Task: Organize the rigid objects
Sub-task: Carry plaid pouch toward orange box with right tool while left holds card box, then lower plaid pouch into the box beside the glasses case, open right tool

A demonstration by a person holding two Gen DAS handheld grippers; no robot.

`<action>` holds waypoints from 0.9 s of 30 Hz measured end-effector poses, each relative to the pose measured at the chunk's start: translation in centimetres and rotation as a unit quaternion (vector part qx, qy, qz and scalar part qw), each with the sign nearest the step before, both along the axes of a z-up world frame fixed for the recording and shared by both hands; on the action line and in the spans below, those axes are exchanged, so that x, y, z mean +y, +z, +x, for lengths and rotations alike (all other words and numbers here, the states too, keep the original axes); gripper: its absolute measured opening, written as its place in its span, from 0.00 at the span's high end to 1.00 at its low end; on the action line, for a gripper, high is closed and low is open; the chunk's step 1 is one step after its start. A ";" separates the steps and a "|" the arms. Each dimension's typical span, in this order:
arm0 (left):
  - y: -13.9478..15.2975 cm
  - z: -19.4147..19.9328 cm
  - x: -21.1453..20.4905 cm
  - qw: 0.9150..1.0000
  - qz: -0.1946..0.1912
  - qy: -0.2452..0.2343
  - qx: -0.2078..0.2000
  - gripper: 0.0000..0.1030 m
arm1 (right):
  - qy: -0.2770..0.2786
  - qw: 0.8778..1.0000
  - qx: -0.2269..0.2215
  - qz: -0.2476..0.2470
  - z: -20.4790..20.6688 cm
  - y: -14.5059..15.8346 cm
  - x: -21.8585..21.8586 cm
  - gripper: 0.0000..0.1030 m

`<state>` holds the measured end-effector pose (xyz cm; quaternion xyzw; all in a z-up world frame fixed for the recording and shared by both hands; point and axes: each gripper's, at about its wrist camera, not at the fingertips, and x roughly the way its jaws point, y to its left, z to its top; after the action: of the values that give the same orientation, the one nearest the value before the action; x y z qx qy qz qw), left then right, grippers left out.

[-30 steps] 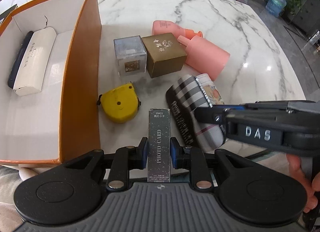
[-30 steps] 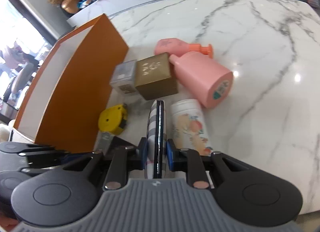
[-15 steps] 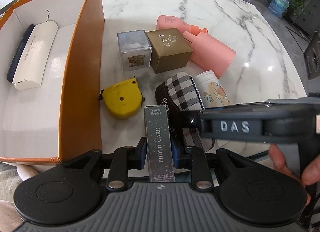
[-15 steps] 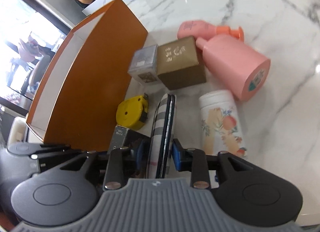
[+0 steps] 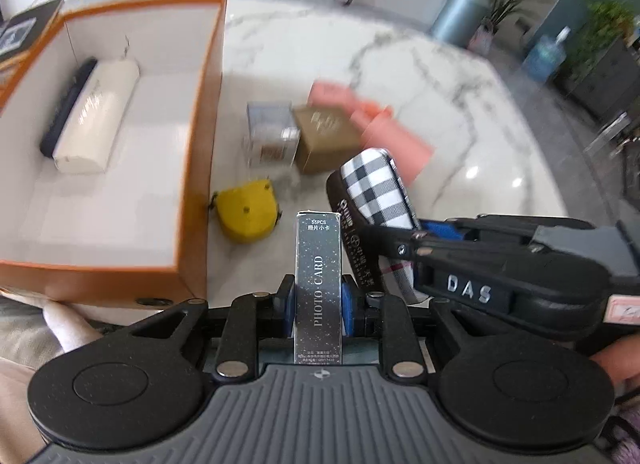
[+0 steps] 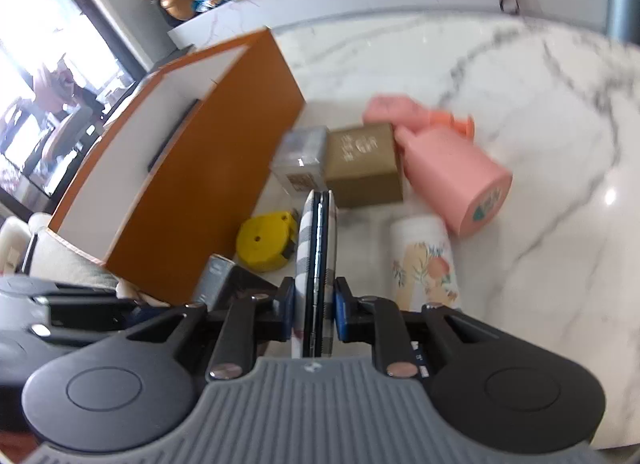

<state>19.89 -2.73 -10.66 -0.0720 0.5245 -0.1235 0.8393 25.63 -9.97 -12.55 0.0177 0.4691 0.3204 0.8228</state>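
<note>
My left gripper (image 5: 318, 296) has a tall silver "PHOTO CARD" box (image 5: 318, 264) upright between its blue pads, and the jaws are closing on it. The pads of my right gripper (image 6: 314, 312) press on a black-and-white plaid case (image 6: 316, 256) held on edge, its jaws closing too. In the left wrist view the plaid case (image 5: 372, 183) hangs just right of the card box, above the marble. The orange box (image 5: 200, 183) with white lining lies to the left, holding a white case (image 5: 96, 115) and a dark flat thing.
On the marble table lie a yellow tape measure (image 5: 246, 215), a clear cube (image 6: 304, 161), a gold box (image 6: 362, 163), two pink bottles (image 6: 452, 175) and a white peach-print tube (image 6: 424, 260). The orange box wall (image 6: 200, 191) stands close on the left.
Both grippers have risen, each carrying its object. The plaid case has come up off the table beside the peach tube. Both views now tilt further toward the orange box and the room.
</note>
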 end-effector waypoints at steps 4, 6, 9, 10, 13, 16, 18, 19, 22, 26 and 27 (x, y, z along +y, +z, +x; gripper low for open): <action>4.3 -0.4 2.7 0.999 -0.019 0.000 -0.041 0.76 | 0.048 0.997 -0.058 -0.015 -1.3 4.3 0.9 0.81; 6.2 -0.1 4.3 0.998 -0.022 0.001 -0.053 0.76 | 0.078 0.992 -0.091 -0.029 -1.7 6.8 2.0 0.81; 8.8 0.9 7.1 0.997 -0.015 0.005 -0.075 0.76 | 0.126 0.982 -0.133 -0.048 -1.7 10.3 4.5 0.81; 9.4 1.4 7.9 0.997 -0.009 0.006 -0.083 0.76 | 0.143 0.978 -0.146 -0.054 -1.6 11.2 5.5 0.81; 10.1 3.2 10.1 0.995 0.024 0.011 -0.092 0.76 | 0.194 0.962 -0.175 -0.078 -1.0 13.1 9.1 0.81; 9.3 5.4 12.3 0.995 0.045 0.025 -0.082 0.76 | 0.246 0.944 -0.195 -0.100 -0.1 13.5 13.1 0.81; 8.4 6.8 13.7 0.996 0.049 0.033 -0.073 0.76 | 0.273 0.931 -0.210 -0.120 0.8 13.0 15.9 0.81; 7.9 7.5 14.4 0.996 0.048 0.033 -0.069 0.76 | 0.285 0.925 -0.215 -0.129 1.4 12.6 17.3 0.81; 6.4 9.4 16.2 0.997 0.045 0.040 -0.055 0.76 | 0.316 0.911 -0.214 -0.158 3.8 10.8 21.1 0.81; 4.5 11.9 18.6 0.998 0.027 0.049 -0.035 0.76 | 0.345 0.888 -0.211 -0.218 6.7 7.3 25.5 0.81; 4.2 12.5 19.0 0.998 0.024 0.049 -0.032 0.76 | 0.354 0.880 -0.214 -0.232 7.4 6.2 26.0 0.81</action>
<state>32.35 16.22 -6.48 -0.0734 0.4963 -0.0717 0.8621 33.01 16.06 -6.31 -0.4099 0.3172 0.4679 0.7158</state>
